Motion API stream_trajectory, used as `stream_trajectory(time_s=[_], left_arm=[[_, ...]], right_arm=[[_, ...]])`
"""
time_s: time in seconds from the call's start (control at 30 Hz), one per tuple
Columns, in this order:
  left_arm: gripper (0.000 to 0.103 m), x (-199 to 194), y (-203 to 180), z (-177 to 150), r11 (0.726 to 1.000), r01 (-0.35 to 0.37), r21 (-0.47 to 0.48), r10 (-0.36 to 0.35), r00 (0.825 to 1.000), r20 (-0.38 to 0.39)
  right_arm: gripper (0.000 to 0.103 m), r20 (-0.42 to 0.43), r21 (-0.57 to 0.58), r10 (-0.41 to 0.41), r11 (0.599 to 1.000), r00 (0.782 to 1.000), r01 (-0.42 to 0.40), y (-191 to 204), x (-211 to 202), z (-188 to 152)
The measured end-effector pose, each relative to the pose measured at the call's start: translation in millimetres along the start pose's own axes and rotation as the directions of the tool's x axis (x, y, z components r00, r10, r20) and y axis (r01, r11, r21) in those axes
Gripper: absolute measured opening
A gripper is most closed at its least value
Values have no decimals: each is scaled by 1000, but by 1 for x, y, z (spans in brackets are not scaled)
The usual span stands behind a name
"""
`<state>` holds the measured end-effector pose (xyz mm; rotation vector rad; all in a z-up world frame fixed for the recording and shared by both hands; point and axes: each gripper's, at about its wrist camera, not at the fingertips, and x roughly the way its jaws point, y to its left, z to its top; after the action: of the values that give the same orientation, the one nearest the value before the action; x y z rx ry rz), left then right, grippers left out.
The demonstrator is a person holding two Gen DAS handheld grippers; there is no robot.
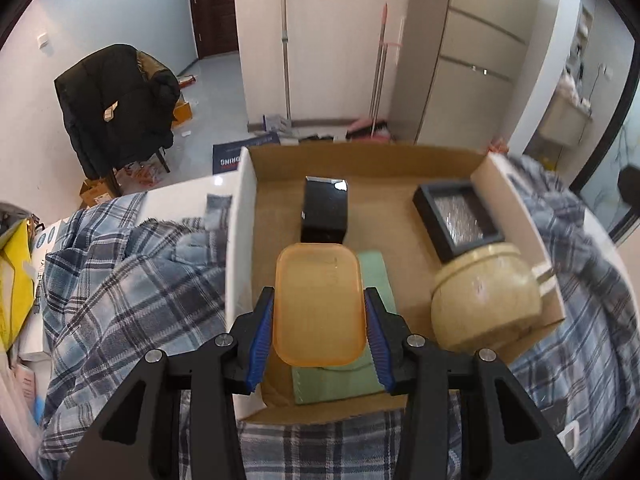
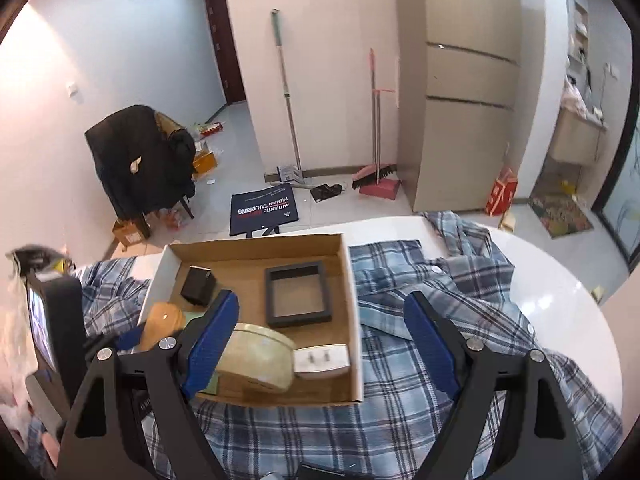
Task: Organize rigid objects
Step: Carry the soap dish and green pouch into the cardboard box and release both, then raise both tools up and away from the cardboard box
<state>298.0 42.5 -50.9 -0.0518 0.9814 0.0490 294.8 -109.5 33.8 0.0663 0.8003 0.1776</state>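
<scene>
My left gripper point(image 1: 319, 312) is shut on an orange translucent plastic dish point(image 1: 319, 304), held above the near end of the cardboard box point(image 1: 244, 216). Under the dish lies a green pad point(image 1: 376, 276). Inside the box stand a black cube box point(image 1: 325, 210), a black picture frame point(image 1: 456, 216) and a cream round jar point(image 1: 486, 300). My right gripper point(image 2: 320, 328) stands open with nothing between its blue pads, above the box's near right corner. In the right wrist view the box point(image 2: 352, 280) holds the jar point(image 2: 256, 356), the frame point(image 2: 298, 296), the cube point(image 2: 198, 285) and a white plug adapter point(image 2: 322, 360); the orange dish point(image 2: 162, 320) shows at the left.
A blue plaid shirt point(image 2: 420, 280) is spread over the round white table point(image 2: 560, 280) around the box. A yellow bag point(image 1: 14, 276) and packages crowd the table's left side. Beyond stand a chair with a black coat point(image 2: 140, 160), a mop and a broom with dustpan point(image 2: 378, 184).
</scene>
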Motion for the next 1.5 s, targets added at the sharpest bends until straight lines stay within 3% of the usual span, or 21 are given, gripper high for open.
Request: stream_trajectory(time_s=[0.47,0.53,0.57,0.6,0.77,0.87,0.97,1.07,1.13,1.17,1.23,1.3,1.37,1.43,1.47,1.5], left_arm=[[46,6,0,0,1000,-16,1,16,998,-69],[62,-6,3,3,1000,-10,0,10,1000,-27],[78,-12,5,4,1000,1,-3,-1,1000,-10],[83,-18,6,5,1000,13,-7,-13,1000,9],[83,-56,13,13,1000,8,-25,-6,996,93],[83,-98,16,16,999,2,-39,6,977,214],[83,-156,15,16,998,-47,-50,62,932,357],[92,-219,13,2,993,-82,-85,115,834,540],[103,-258,10,-13,995,-41,-94,92,759,645],[103,-274,8,-19,995,-16,-94,76,731,678],[103,-297,0,-27,997,18,-81,45,701,712],[103,-315,-8,-36,998,32,-51,15,682,731],[103,-332,-18,-47,1000,6,-23,14,668,744],[103,-349,-26,-61,999,-40,-15,38,634,772],[103,-359,-29,-73,997,-65,-29,63,597,800],[103,-370,-30,-86,994,-79,-70,102,543,833]], right_arm=[[84,-7,70,9,998,1000,-9,-28,-5,1],[84,5,71,11,997,1000,-11,-29,-9,2],[84,11,72,13,997,1000,-14,-29,-12,3],[84,16,73,16,997,1000,-18,-30,-15,4],[84,67,88,20,996,998,-26,-37,-39,8],[84,140,122,10,992,990,-27,-45,-67,13],[84,202,158,32,985,979,-65,-56,-102,18],[84,255,135,66,985,965,-103,-65,-140,16],[87,296,103,55,991,954,-89,-69,-167,8],[88,318,86,48,993,947,-79,-69,-179,3],[90,354,60,45,996,934,-71,-72,-202,-5],[91,386,54,56,995,921,-83,-75,-223,-15],[93,412,48,77,993,908,-106,-77,-240,-24],[94,428,36,92,992,899,-119,-77,-252,-33],[94,431,26,99,992,897,-122,-76,-256,-39],[94,431,18,103,992,896,-123,-75,-259,-43]])
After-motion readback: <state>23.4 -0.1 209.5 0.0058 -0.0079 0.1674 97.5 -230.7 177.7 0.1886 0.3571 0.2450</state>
